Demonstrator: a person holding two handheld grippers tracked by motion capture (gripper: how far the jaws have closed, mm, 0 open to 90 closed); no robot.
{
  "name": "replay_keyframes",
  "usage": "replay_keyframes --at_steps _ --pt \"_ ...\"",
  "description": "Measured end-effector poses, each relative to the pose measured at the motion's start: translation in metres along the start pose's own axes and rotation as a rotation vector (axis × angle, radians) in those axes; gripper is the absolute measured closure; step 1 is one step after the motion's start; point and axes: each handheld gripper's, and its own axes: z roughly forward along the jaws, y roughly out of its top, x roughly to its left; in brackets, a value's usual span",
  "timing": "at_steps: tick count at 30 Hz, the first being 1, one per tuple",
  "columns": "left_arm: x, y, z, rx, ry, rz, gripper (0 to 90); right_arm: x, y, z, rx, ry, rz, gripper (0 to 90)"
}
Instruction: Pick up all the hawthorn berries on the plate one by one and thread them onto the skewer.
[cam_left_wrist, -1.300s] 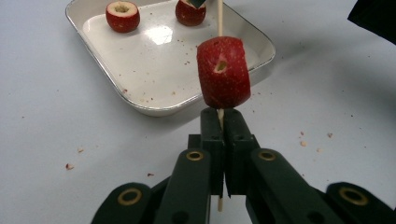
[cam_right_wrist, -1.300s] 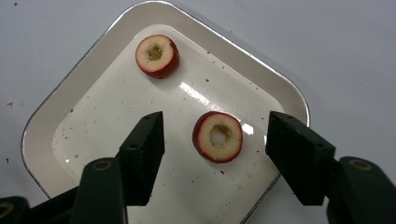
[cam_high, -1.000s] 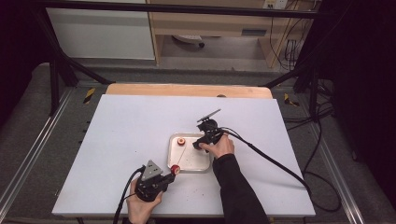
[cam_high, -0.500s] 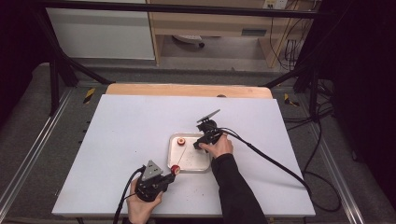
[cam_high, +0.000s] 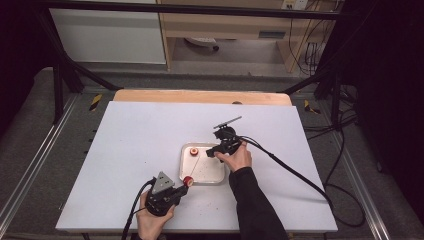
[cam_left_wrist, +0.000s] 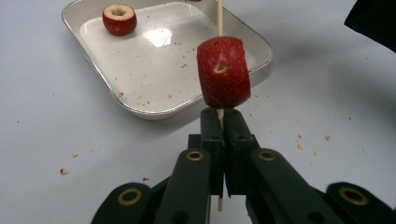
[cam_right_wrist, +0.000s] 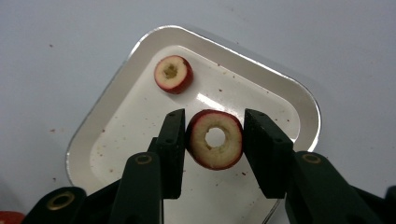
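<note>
The cored red fruit ring (cam_right_wrist: 215, 139) is what matters here. It lies cut face up in the tray (cam_right_wrist: 290, 91), towards the near end as your right gripper's camera sees it, and the right gripper (cam_right_wrist: 214, 125) now straddles it. Over the last second your right hand has crept only a little further in over the tray, yet that small move has put one jaw on each side of the ring. The jaws are apart: one seems to touch the red skin, while the other shows a thin gap, so the ring is bracketed but not yet pinched. To my eye that means the reach is done and the squeeze is what remains. Close gently, since a soft hollow slice could split or squirt out sideways. A second, smaller cored piece (cam_right_wrist: 173, 73) sits well apart from it at the far end of the same tray, untouched. Your left gripper (cam_left_wrist: 223, 116) has stayed where it was near the tray's front corner. Its jaws are pressed together on a thin wooden skewer (cam_left_wrist: 219, 18) that stands up between them, with one red piece (cam_left_wrist: 223, 72) already threaded and resting just above the jaw tips. The skewer's free end points over the tray, so the ring would probably go on next once you have lifted it. Fine red crumbs dot the tray and the white table (cam_high: 140, 135) around it.
</note>
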Motion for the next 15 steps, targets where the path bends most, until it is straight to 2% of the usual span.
replay_keyframes --at_steps 5,15 --pt "-0.003 0.001 0.001 -0.012 0.000 -0.010 88.3 0.003 -0.008 -0.013 -0.088 0.039 0.012 60.7" --pt "-0.011 0.002 0.006 -0.022 0.006 -0.032 88.3 0.000 -0.033 -0.028 -0.297 0.153 0.093 60.7"
